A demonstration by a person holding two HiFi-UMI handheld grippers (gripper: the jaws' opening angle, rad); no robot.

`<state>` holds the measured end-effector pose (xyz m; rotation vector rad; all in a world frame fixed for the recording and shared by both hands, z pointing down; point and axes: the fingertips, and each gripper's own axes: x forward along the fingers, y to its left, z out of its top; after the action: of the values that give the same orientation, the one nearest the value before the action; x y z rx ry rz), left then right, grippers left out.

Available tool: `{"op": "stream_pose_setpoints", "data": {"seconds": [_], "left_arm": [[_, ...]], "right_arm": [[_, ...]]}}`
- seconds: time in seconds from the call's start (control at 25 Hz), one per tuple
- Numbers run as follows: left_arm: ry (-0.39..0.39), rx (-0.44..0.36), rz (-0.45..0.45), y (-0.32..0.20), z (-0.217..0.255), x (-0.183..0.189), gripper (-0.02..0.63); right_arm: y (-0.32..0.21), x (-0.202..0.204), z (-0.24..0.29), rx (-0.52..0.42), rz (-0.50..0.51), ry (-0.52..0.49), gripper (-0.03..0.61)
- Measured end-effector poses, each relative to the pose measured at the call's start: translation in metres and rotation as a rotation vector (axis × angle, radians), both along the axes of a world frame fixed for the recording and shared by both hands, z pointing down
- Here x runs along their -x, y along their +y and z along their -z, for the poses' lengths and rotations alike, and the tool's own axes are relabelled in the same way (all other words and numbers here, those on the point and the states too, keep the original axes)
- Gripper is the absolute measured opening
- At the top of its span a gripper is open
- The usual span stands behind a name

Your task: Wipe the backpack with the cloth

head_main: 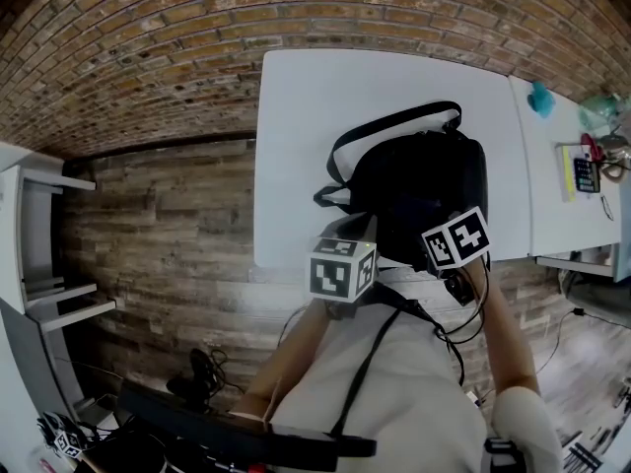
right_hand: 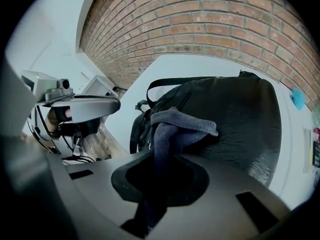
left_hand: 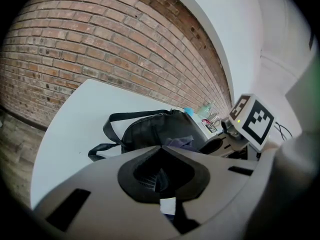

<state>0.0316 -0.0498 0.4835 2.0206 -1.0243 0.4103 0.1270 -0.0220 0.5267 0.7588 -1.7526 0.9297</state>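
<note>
A black backpack (head_main: pixel 424 180) with white-edged straps lies on the white table (head_main: pixel 325 116), close to its near edge. My right gripper (right_hand: pixel 162 154) is shut on a grey-blue cloth (right_hand: pixel 175 126), whose free end drapes onto the backpack (right_hand: pixel 235 114). In the head view the right gripper (head_main: pixel 455 236) sits over the bag's near side and hides the cloth. My left gripper (left_hand: pixel 161 151) is shut with nothing in it, held just short of the backpack (left_hand: pixel 150 131). Past its jaws a bit of the cloth (left_hand: pixel 180 143) shows on the bag. The left gripper (head_main: pixel 343 254) hovers at the table's near edge.
A second white table (head_main: pixel 552 205) adjoins on the right with a teal object (head_main: pixel 540 99), a calculator on a yellow pad (head_main: pixel 584 173) and bottles. A white shelf (head_main: pixel 39 244) stands at the left. A brick wall rises behind; cables lie on the wooden floor (head_main: pixel 158 225).
</note>
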Motion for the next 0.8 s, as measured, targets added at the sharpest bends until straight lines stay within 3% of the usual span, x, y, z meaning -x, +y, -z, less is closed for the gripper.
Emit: {"op": "stream_pose_setpoints", "data": {"seconds": [0.8], "left_arm": [[-0.005,0.006,-0.011,0.003,-0.003,-0.004,0.003]], "right_arm": [[0.036,0.005,-0.001,0.044,0.033,-0.035,0.038]]}}
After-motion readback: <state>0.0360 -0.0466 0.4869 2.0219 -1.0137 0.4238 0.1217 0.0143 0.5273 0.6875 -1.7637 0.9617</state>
